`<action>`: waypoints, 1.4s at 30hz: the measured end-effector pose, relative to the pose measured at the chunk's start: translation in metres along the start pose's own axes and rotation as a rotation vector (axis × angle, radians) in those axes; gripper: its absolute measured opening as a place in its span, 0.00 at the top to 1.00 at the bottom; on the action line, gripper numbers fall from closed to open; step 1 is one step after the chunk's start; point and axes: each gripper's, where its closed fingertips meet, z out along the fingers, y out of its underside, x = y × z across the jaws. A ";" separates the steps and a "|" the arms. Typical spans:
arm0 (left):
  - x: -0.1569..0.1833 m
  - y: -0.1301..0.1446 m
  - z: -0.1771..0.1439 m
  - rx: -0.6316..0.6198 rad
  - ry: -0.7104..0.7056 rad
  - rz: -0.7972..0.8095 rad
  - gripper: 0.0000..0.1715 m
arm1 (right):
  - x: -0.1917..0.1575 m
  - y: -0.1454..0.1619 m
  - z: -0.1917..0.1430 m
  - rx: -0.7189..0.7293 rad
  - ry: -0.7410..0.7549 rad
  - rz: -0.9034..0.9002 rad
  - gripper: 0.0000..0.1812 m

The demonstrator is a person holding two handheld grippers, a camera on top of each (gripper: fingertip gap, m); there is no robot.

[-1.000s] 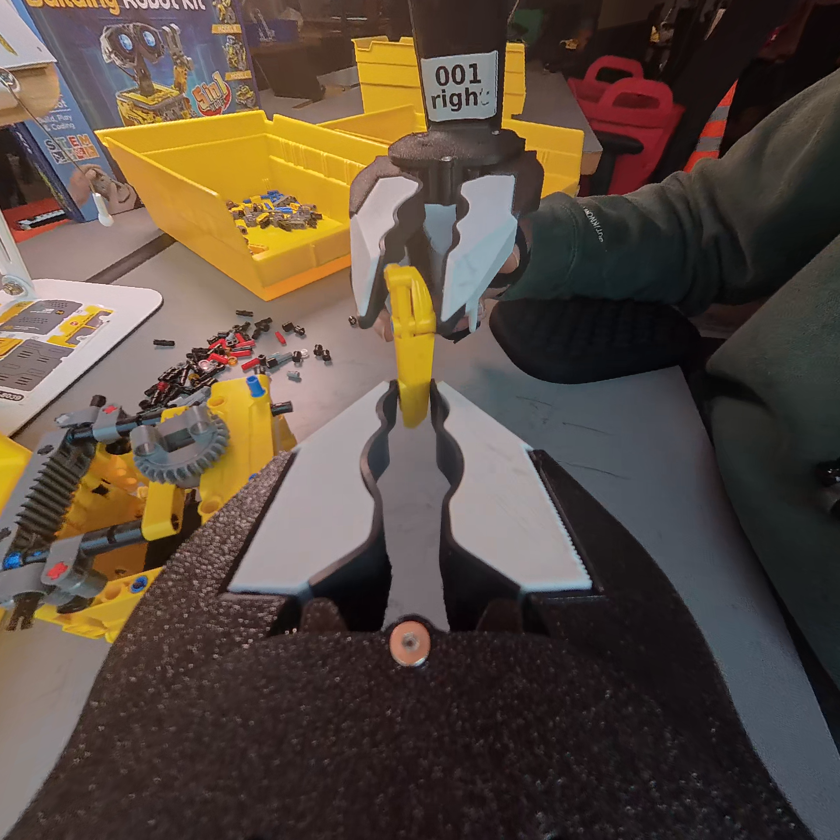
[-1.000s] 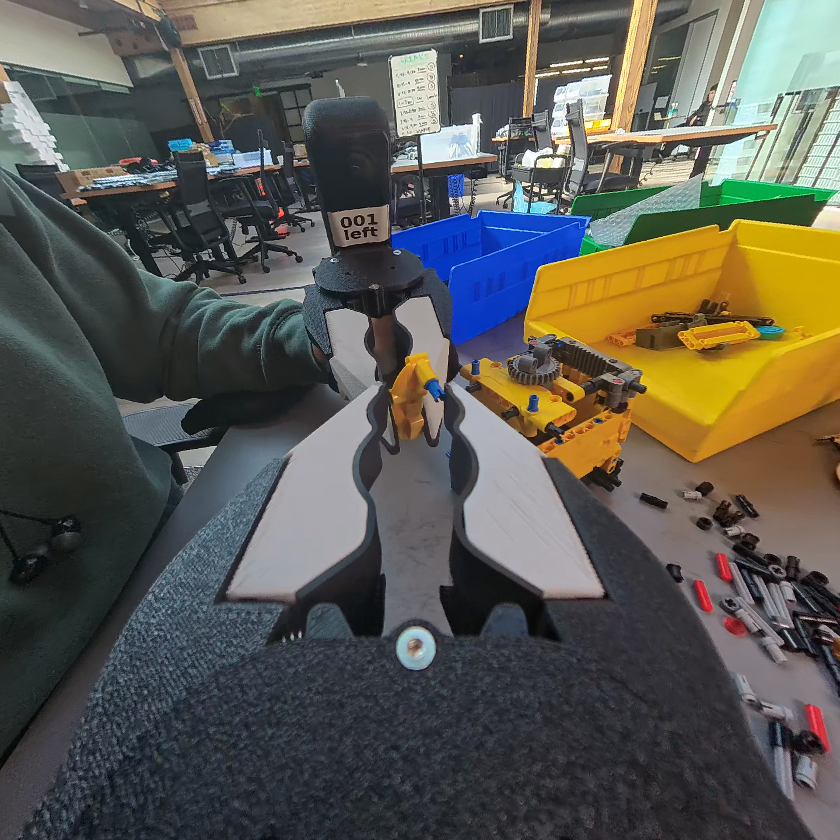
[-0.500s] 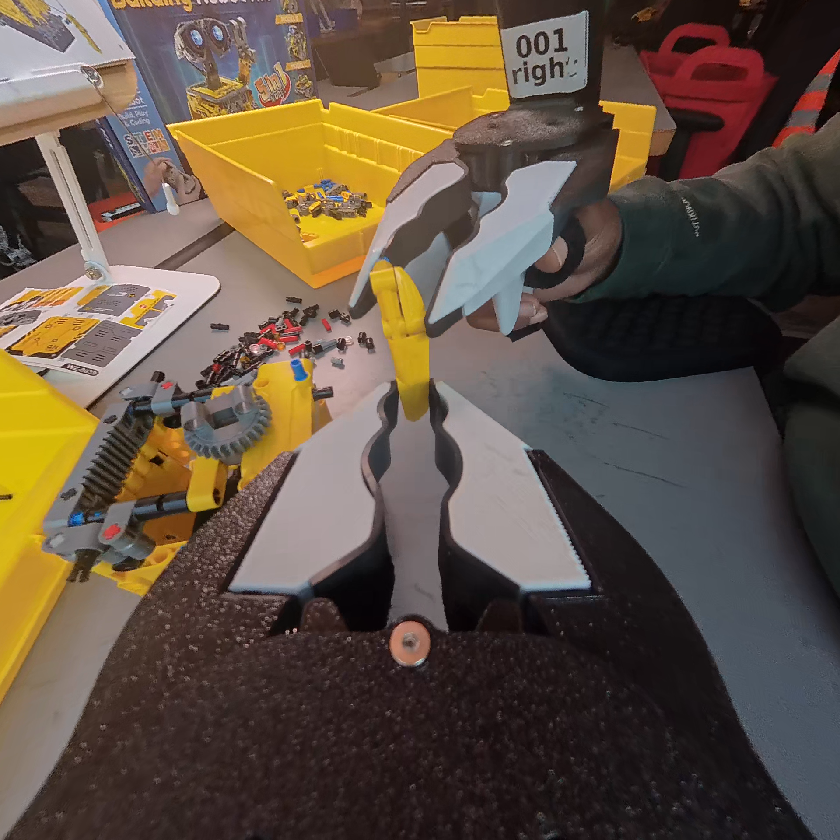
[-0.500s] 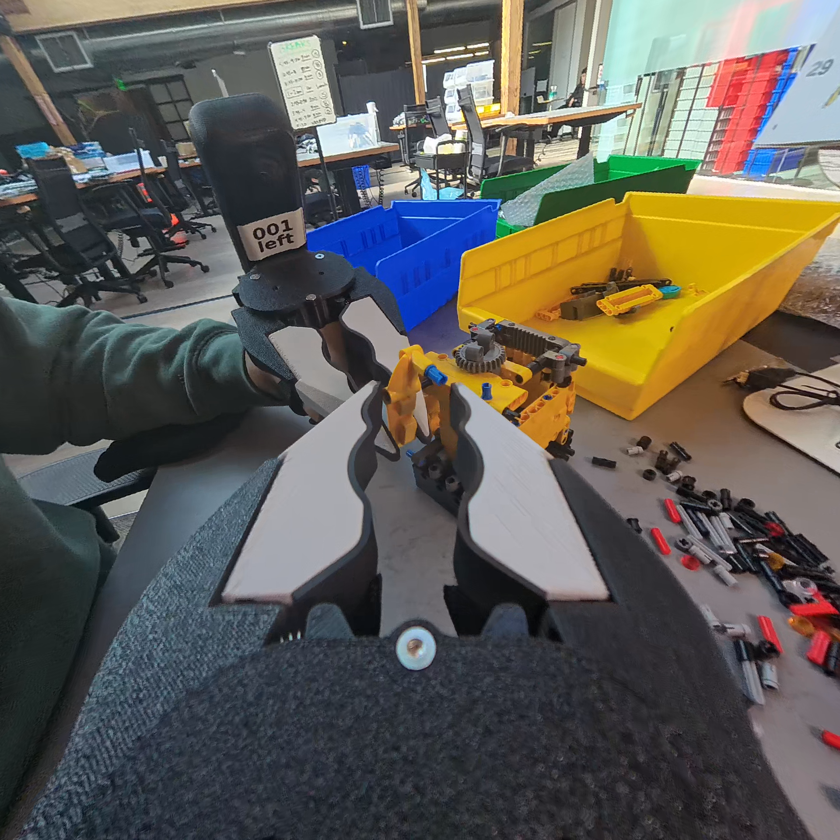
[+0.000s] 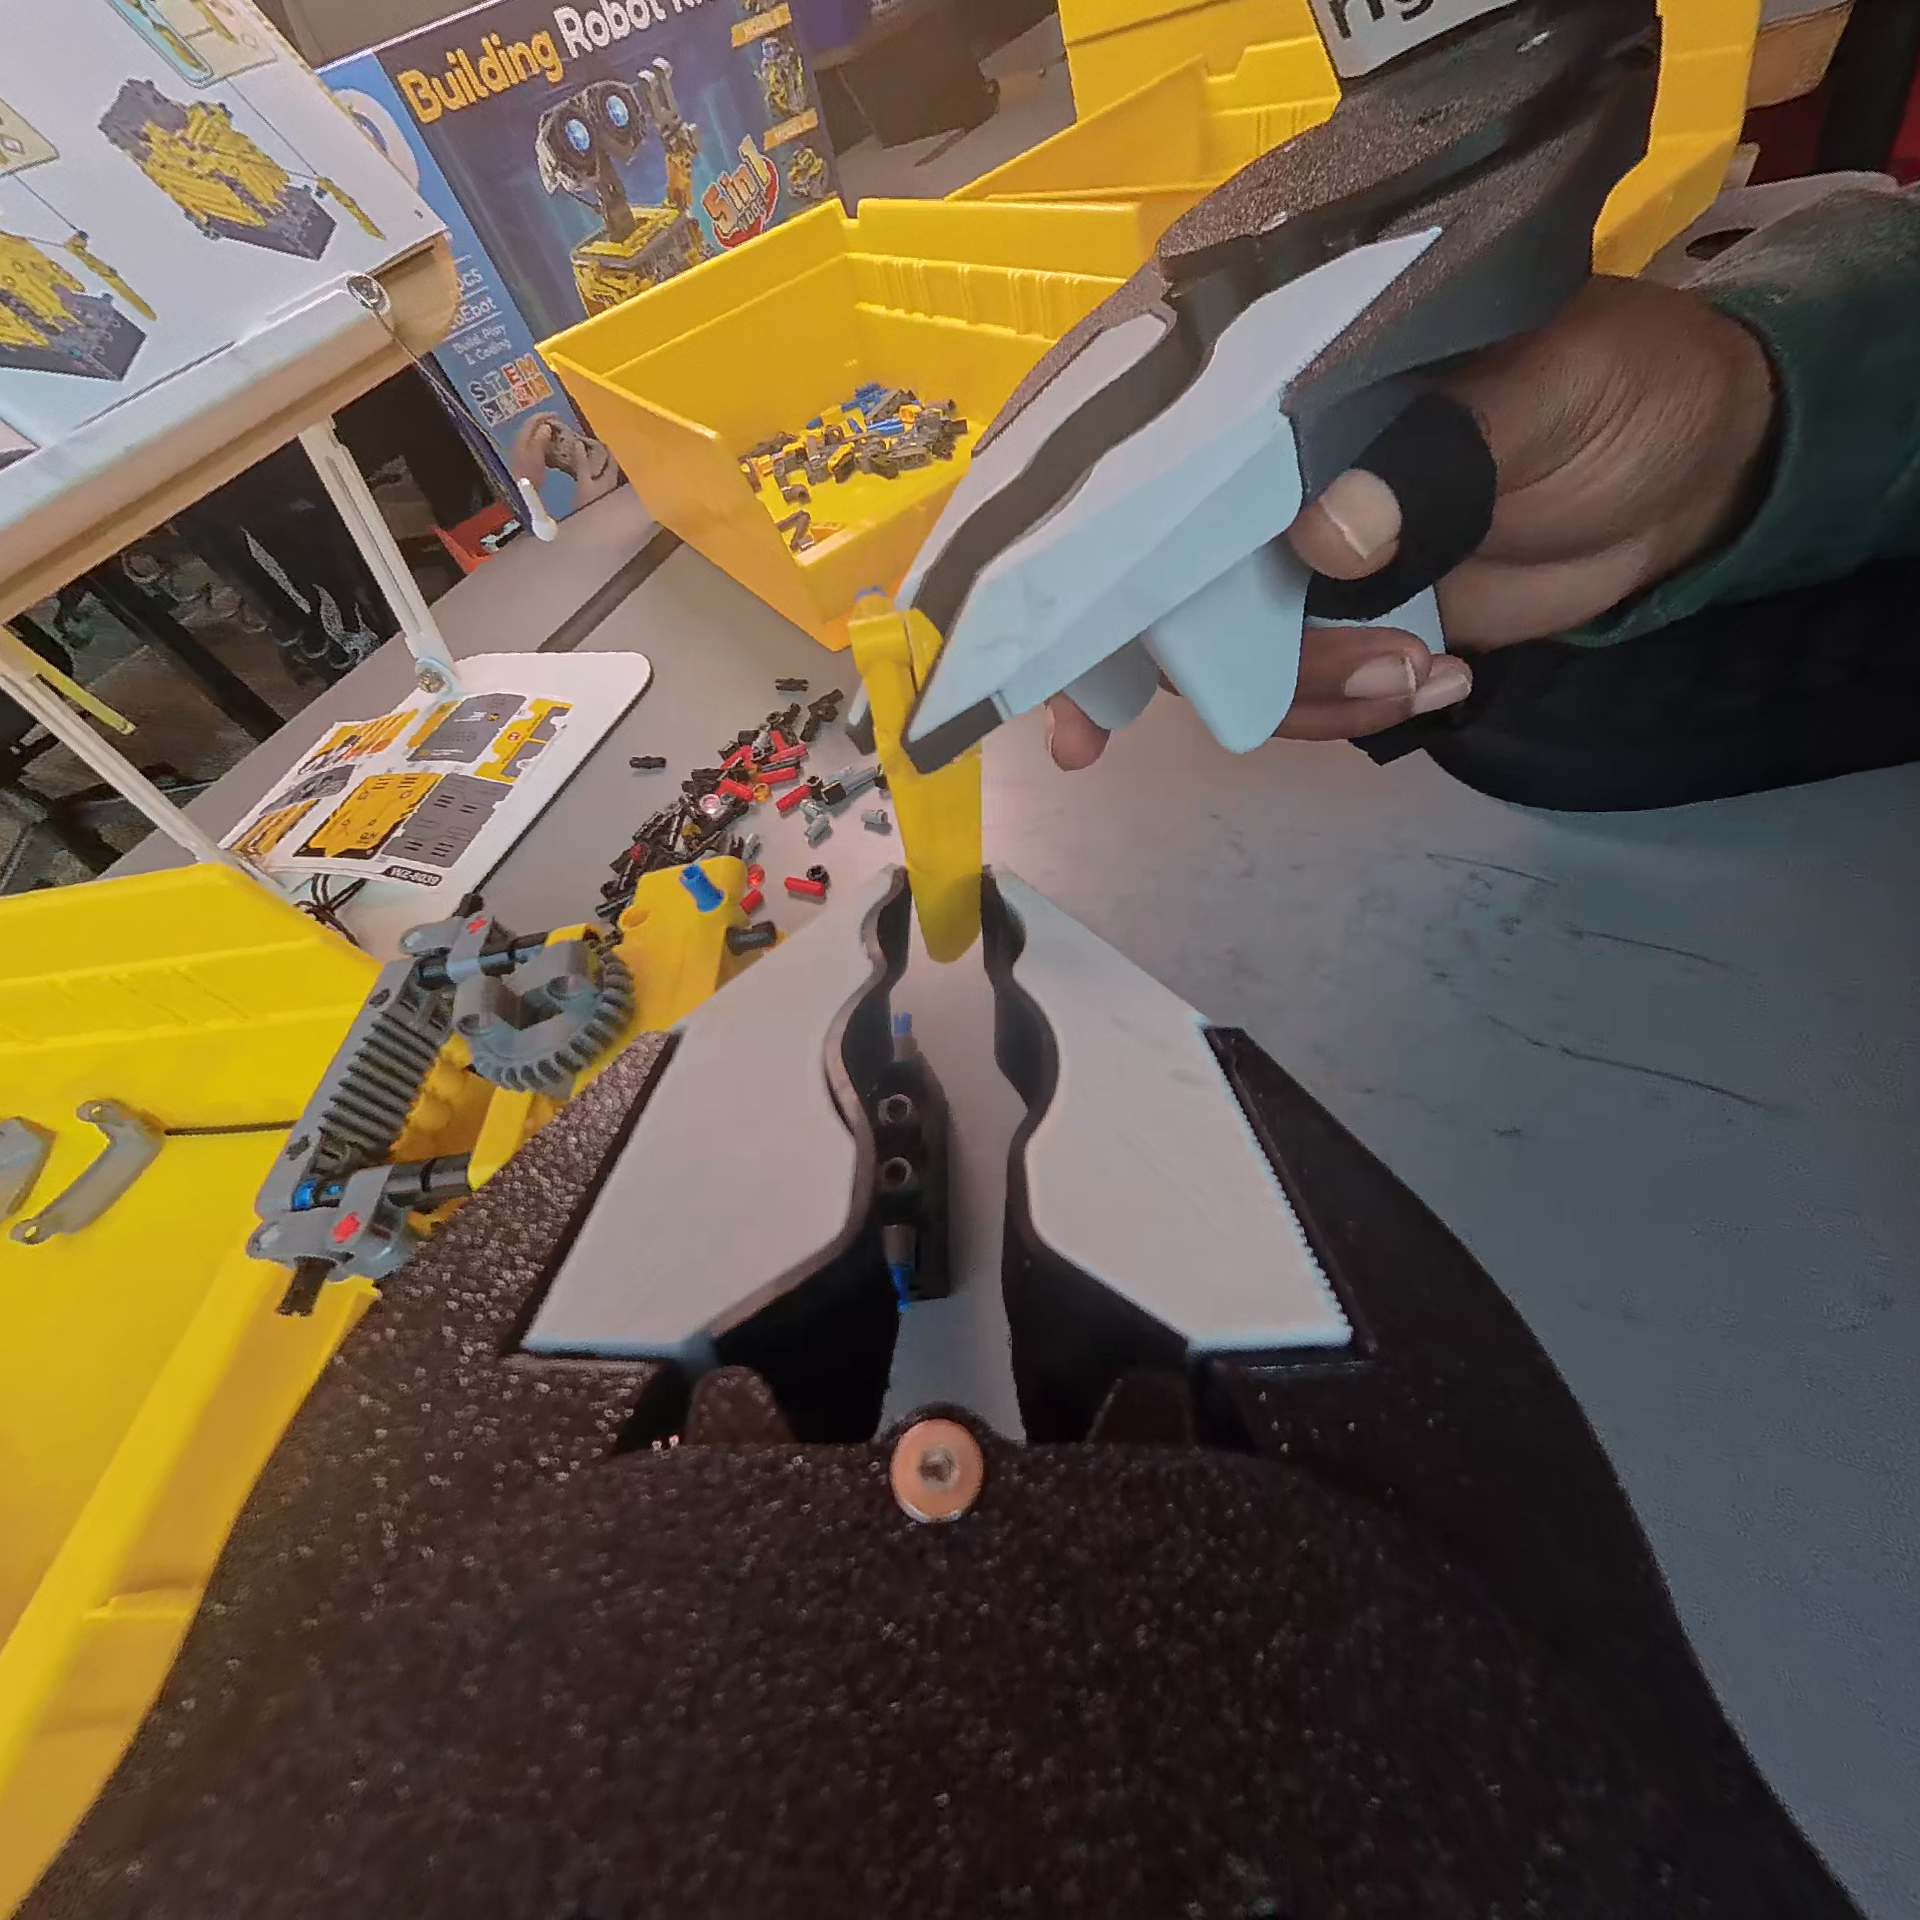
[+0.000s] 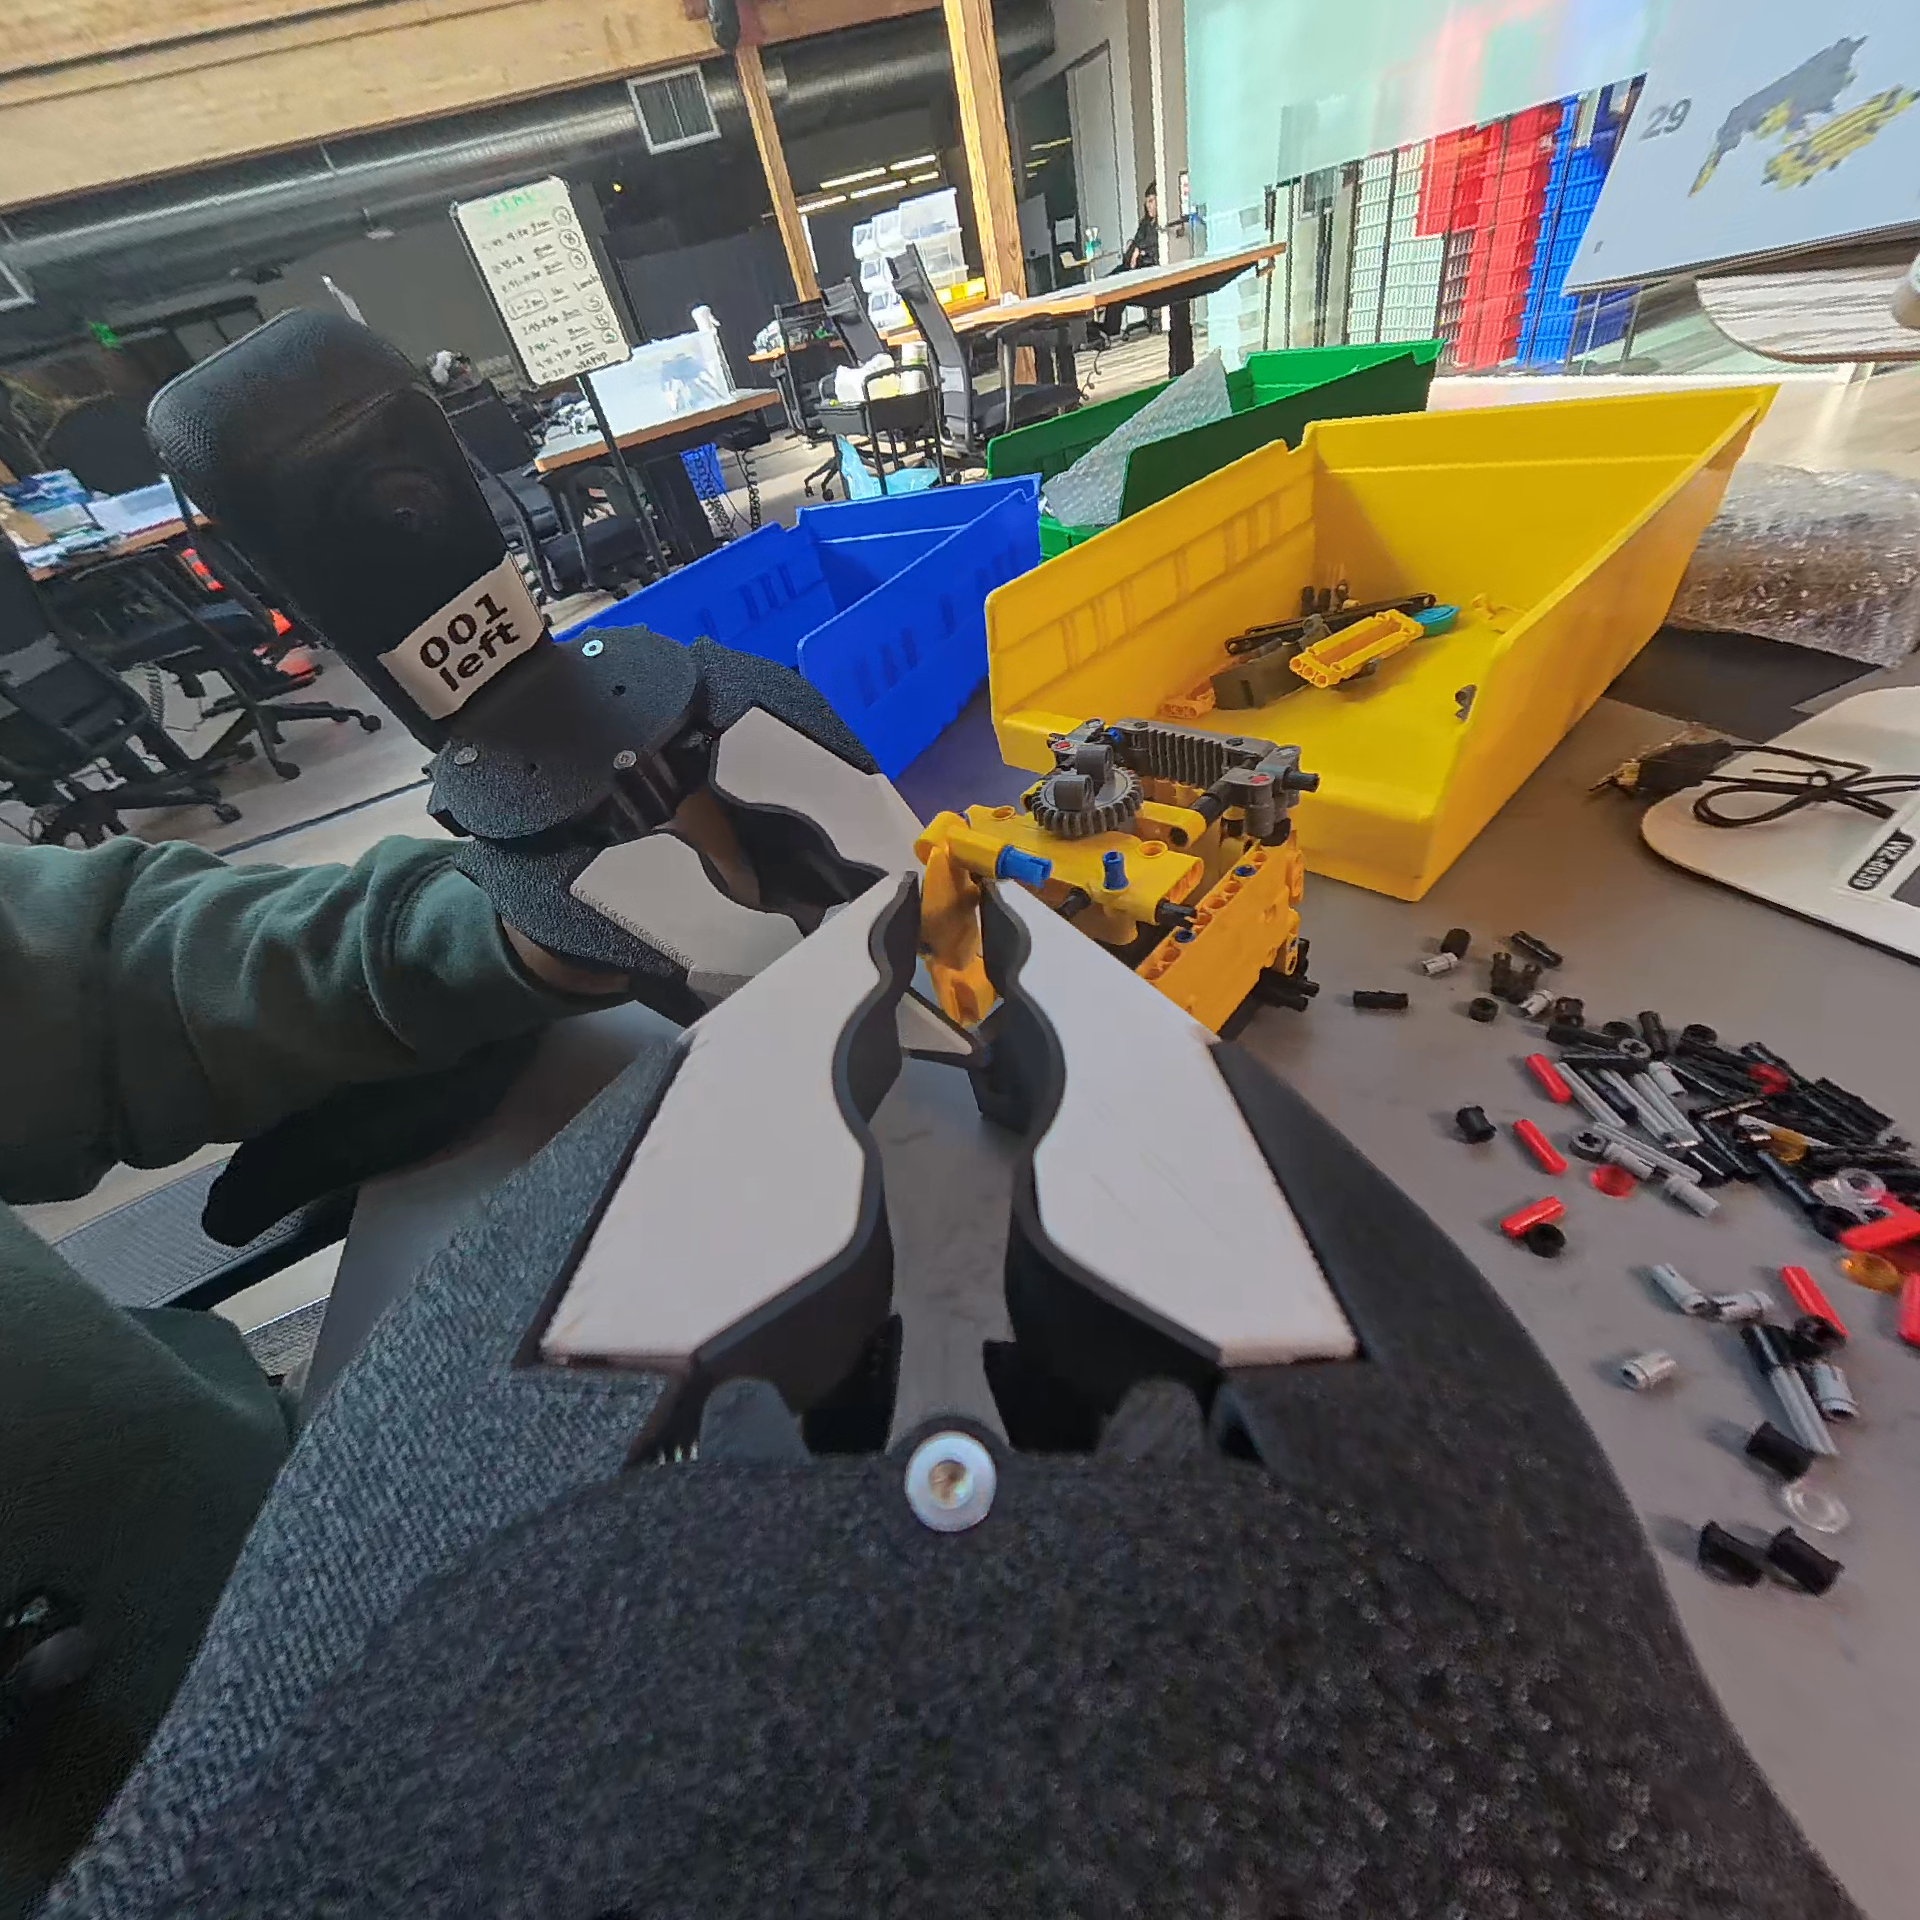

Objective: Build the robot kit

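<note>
We see left gripper [image 5: 940,914] narrow, tips clamped on lower end of yellow beam [image 5: 925,790]. Right gripper [image 6: 951,914] narrow too, pinching same yellow beam at its upper end, coming in from 1 o'clock in left wrist view. Beam upright between both, above grey table [image 5: 1558,1039]. Yellow geared model [image 6: 1153,862] just beyond beam at 1 o'clock in right wrist view. Loose red and black pins [image 6: 1704,1132] scattered at 3 o'clock. Yellow bin [image 6: 1143,665] behind model; blue bin [image 6: 831,603] at 11 o'clock.
</note>
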 end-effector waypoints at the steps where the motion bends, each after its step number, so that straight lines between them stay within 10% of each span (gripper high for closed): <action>1: 0.001 -0.001 -0.001 0.008 0.013 -0.006 0.93 | -0.001 -0.001 0.000 0.002 -0.011 -0.004 0.95; 8: -0.052 -0.046 -0.058 0.172 -0.003 -0.115 0.89 | 0.011 -0.008 -0.013 -0.015 -0.011 -0.080 0.97; 13: -0.113 -0.004 -0.069 -0.020 0.030 -0.418 0.82 | 0.023 0.014 -0.006 -0.118 0.047 -0.089 0.97; 25: -0.093 0.031 -0.037 -0.113 0.132 -0.575 0.86 | 0.026 0.040 0.007 -0.237 0.098 -0.151 0.97; 42: -0.020 0.003 -0.090 -0.014 0.342 -0.524 0.83 | 0.029 0.039 -0.013 -0.264 -0.040 -0.219 0.97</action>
